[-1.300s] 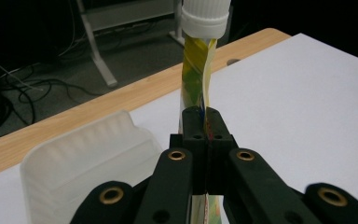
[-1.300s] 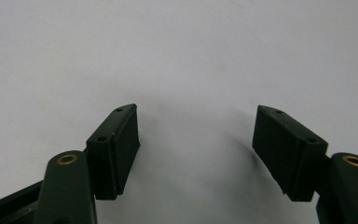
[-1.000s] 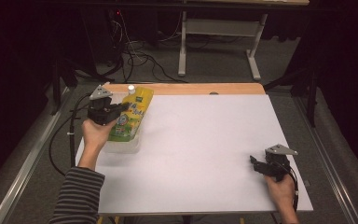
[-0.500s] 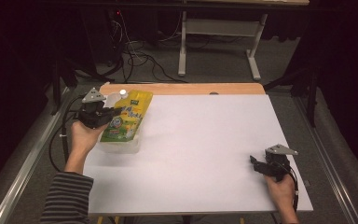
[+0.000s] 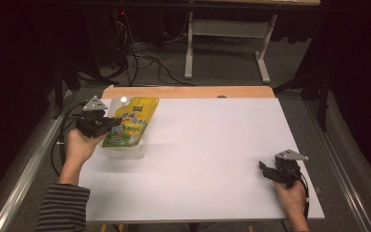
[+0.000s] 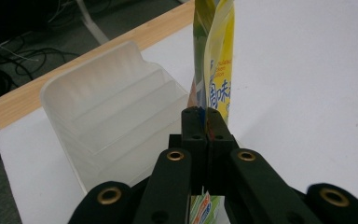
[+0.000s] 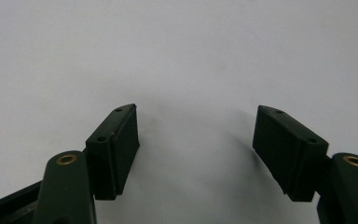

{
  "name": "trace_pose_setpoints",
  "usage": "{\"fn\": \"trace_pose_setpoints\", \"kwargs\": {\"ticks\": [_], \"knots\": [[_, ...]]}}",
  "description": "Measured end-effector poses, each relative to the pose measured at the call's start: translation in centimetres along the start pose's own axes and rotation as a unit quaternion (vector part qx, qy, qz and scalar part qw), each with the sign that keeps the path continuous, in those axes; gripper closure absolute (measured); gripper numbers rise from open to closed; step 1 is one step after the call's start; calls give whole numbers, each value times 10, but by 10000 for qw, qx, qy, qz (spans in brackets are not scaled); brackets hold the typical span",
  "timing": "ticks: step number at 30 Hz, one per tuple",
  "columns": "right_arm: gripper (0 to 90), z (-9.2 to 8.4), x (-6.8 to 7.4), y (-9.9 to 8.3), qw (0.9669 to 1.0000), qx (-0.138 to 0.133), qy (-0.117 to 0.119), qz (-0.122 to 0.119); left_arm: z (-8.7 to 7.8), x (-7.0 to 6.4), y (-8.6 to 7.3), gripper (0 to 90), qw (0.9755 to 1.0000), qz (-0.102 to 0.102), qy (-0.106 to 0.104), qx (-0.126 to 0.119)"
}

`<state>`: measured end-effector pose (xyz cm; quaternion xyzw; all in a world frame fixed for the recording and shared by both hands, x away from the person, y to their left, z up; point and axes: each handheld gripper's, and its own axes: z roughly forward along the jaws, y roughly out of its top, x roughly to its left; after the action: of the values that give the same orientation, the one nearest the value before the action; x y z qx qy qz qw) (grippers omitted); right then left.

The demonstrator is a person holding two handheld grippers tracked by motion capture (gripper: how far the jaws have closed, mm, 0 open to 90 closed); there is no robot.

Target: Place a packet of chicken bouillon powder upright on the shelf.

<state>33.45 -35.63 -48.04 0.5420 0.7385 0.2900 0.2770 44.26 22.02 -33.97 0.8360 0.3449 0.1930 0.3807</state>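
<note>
A yellow spouted pouch (image 5: pixel 131 122) with a white cap hangs tilted over a clear plastic bin (image 5: pixel 125 151) at the table's far left. My left gripper (image 5: pixel 108 124) is shut on the pouch's lower edge, and its jaws have just been closing a little tighter on it. In the left gripper view the pads meet on the pouch (image 6: pixel 216 70) at the left gripper's (image 6: pixel 207 116) tips, with the ribbed bin (image 6: pixel 107 107) beside and below it. My right gripper (image 5: pixel 265 170) rests near the front right corner. It is open, with only bare table between the right gripper's (image 7: pixel 196 135) jaws.
The white table top (image 5: pixel 212 145) has a wooden strip (image 5: pixel 188 92) along its far edge. Dark floor with cables and a desk frame (image 5: pixel 222 43) lies beyond. Metal rails run along both sides of the table.
My left hand has shifted slightly left and toward the person, and the pouch has swung with it over the bin. The right hand has not moved.
</note>
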Motion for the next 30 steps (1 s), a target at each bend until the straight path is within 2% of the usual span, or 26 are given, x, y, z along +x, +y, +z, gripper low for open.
{"fn": "trace_pose_setpoints", "kwargs": {"ticks": [8, 14, 17, 20, 22, 24, 27, 30], "knots": [[315, 0, 0, 0, 10000, 0, -2, -6, 5, -4, 2, 900, 9998, -58, 52, -181], [316, 0, 1, 0, 10000, -12, -34, -44, 15, -16, 14, 900, 9990, 215, 249, -294], [316, 0, 0, 0, 10000, -9, -10, -27, 16, -16, 14, 900, 9985, 121, 140, -506], [316, 0, 0, 0, 10000, 1, -7, -33, 16, -15, 9, 900, 9983, 157, 181, -541], [316, 0, 0, 0, 10000, -1, -14, -28, 15, -13, 3, 900, 9984, 97, 170, -521], [315, 0, 1, 0, 10000, -12, -31, -39, 12, -9, -4, 900, 9980, -49, 94, -623], [315, 0, 0, 0, 10000, -12, -14, -30, 8, -5, -12, 900, 9980, -125, 98, -604], [315, 0, 1, 0, 10000, -11, -31, -33, 4, -4, -18, 900, 9986, -133, 336, -384]]}}
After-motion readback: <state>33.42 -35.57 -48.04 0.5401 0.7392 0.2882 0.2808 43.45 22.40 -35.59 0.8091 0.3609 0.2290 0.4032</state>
